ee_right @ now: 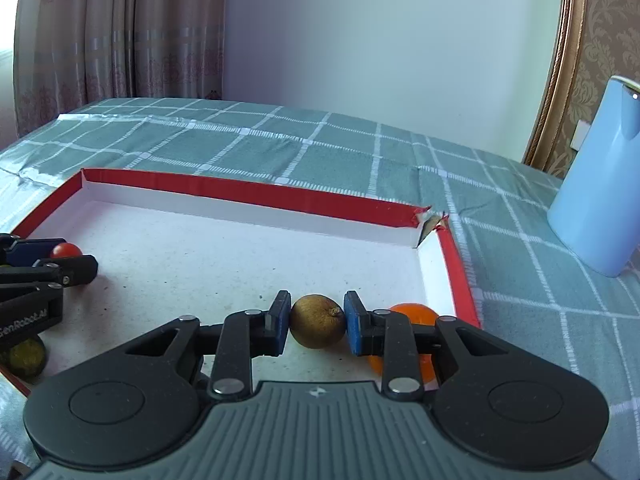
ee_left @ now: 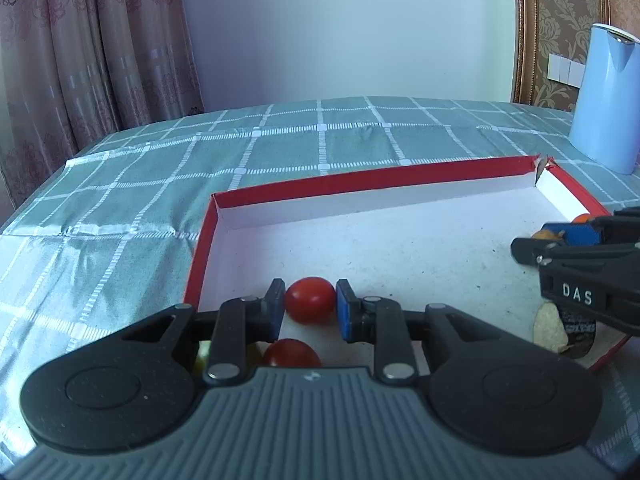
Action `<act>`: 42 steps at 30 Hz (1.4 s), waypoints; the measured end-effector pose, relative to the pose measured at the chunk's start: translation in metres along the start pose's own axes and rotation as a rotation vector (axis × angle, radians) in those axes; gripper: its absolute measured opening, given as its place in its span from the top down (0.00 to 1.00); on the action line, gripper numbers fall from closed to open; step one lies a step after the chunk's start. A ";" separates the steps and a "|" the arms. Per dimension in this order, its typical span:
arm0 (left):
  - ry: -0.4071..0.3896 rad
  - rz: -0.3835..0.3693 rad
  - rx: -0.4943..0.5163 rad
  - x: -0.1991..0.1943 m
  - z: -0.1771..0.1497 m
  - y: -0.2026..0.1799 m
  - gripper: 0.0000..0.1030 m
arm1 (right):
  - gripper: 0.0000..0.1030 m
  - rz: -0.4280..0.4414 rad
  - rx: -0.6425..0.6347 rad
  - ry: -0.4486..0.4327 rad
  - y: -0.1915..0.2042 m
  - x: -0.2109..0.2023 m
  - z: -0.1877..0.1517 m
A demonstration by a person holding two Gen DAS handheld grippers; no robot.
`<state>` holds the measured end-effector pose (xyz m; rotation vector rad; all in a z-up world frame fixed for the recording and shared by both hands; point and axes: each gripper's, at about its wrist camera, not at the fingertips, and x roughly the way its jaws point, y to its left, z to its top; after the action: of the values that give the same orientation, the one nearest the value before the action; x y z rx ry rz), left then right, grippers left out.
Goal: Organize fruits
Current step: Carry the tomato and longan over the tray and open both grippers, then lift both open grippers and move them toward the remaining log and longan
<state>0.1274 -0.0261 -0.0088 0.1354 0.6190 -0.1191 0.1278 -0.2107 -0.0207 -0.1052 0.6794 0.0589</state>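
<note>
A shallow red box with a white floor (ee_left: 400,248) (ee_right: 200,264) lies on the checked tablecloth. My left gripper (ee_left: 310,308) is shut on a red cherry tomato (ee_left: 310,300) at the box's near left corner. A second red tomato (ee_left: 292,354) and a yellowish fruit (ee_left: 202,354) lie under its fingers. My right gripper (ee_right: 316,322) is shut on a small brown fruit (ee_right: 318,320) near the box's right wall. An orange fruit (ee_right: 414,316) sits right behind its right finger. In the right wrist view the left gripper (ee_right: 48,264) shows at the left with the tomato (ee_right: 66,250).
A tall light-blue jug (ee_left: 606,100) (ee_right: 600,200) stands on the cloth beyond the box's far right corner, which is torn (ee_right: 430,220). A dark green fruit (ee_right: 26,356) lies in the box's near left. A pale fruit (ee_left: 550,326) lies under the right gripper. Curtains hang at the back left.
</note>
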 end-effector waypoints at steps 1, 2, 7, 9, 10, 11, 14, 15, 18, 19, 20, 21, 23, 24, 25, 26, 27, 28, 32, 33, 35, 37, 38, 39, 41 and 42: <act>-0.002 0.002 0.003 0.000 0.000 -0.001 0.76 | 0.73 -0.003 0.005 -0.001 -0.001 0.001 0.000; -0.004 0.004 0.006 0.000 0.000 -0.001 0.76 | 0.73 -0.002 0.008 -0.002 -0.001 0.001 0.000; -0.009 -0.002 0.007 0.000 -0.001 -0.001 0.70 | 0.73 0.001 0.002 -0.002 0.000 -0.001 -0.001; -0.010 -0.028 0.007 -0.002 -0.002 -0.001 0.58 | 0.71 0.015 0.010 -0.002 -0.001 -0.003 -0.001; -0.014 -0.030 0.013 -0.003 -0.003 -0.003 0.55 | 0.69 0.025 0.017 -0.004 -0.002 -0.004 -0.002; -0.021 -0.020 0.024 -0.004 -0.003 -0.005 0.46 | 0.67 0.034 0.023 -0.004 -0.002 -0.005 -0.002; -0.058 0.016 0.033 -0.010 -0.005 -0.008 0.26 | 0.51 0.066 0.036 -0.016 -0.003 -0.009 -0.003; -0.067 0.015 0.026 -0.012 -0.005 -0.007 0.26 | 0.49 0.063 0.036 -0.026 -0.002 -0.012 -0.003; -0.070 0.025 0.005 -0.014 -0.005 -0.002 0.21 | 0.38 0.046 0.045 -0.054 -0.003 -0.019 -0.005; -0.068 0.030 -0.002 -0.015 -0.006 0.000 0.20 | 0.38 0.047 0.053 -0.062 -0.004 -0.022 -0.006; -0.069 0.031 -0.011 -0.017 -0.007 0.002 0.20 | 0.38 0.051 0.066 -0.070 -0.007 -0.025 -0.007; -0.075 0.031 -0.020 -0.020 -0.008 0.004 0.20 | 0.38 0.062 0.083 -0.074 -0.010 -0.028 -0.007; -0.095 0.037 -0.040 -0.028 -0.011 0.009 0.20 | 0.38 0.088 0.127 -0.082 -0.017 -0.034 -0.010; -0.100 0.022 -0.051 -0.033 -0.012 0.012 0.18 | 0.38 0.100 0.149 -0.089 -0.020 -0.038 -0.011; -0.106 0.013 -0.066 -0.038 -0.014 0.014 0.17 | 0.38 0.109 0.163 -0.096 -0.022 -0.042 -0.012; -0.115 0.016 -0.079 -0.044 -0.016 0.016 0.13 | 0.37 0.117 0.173 -0.104 -0.024 -0.045 -0.012; -0.127 0.021 -0.087 -0.050 -0.018 0.017 0.12 | 0.36 0.123 0.179 -0.110 -0.025 -0.047 -0.013; -0.137 0.021 -0.088 -0.056 -0.019 0.018 0.12 | 0.34 0.129 0.182 -0.114 -0.025 -0.049 -0.013; -0.161 0.015 -0.096 -0.077 -0.027 0.020 0.07 | 0.34 0.120 0.163 -0.133 -0.022 -0.058 -0.017; -0.154 0.010 -0.101 -0.082 -0.031 0.019 0.06 | 0.34 0.113 0.159 -0.140 -0.021 -0.060 -0.017; -0.129 -0.007 -0.103 -0.087 -0.037 0.018 0.05 | 0.34 0.109 0.153 -0.154 -0.020 -0.065 -0.019; -0.116 -0.023 -0.095 -0.094 -0.044 0.016 0.05 | 0.33 0.088 0.151 -0.166 -0.019 -0.070 -0.022; -0.110 -0.030 -0.089 -0.097 -0.047 0.014 0.05 | 0.33 0.079 0.147 -0.171 -0.019 -0.072 -0.024; -0.107 -0.042 -0.083 -0.100 -0.050 0.012 0.05 | 0.33 0.075 0.144 -0.176 -0.019 -0.074 -0.026; -0.102 -0.066 -0.080 -0.105 -0.055 0.009 0.04 | 0.33 0.073 0.147 -0.190 -0.020 -0.079 -0.032; -0.104 -0.076 -0.080 -0.108 -0.056 0.007 0.03 | 0.32 0.071 0.149 -0.185 -0.021 -0.080 -0.034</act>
<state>0.0091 -0.0027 0.0101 0.0282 0.5241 -0.1731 0.0459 -0.2371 0.0051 0.0675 0.5008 0.0846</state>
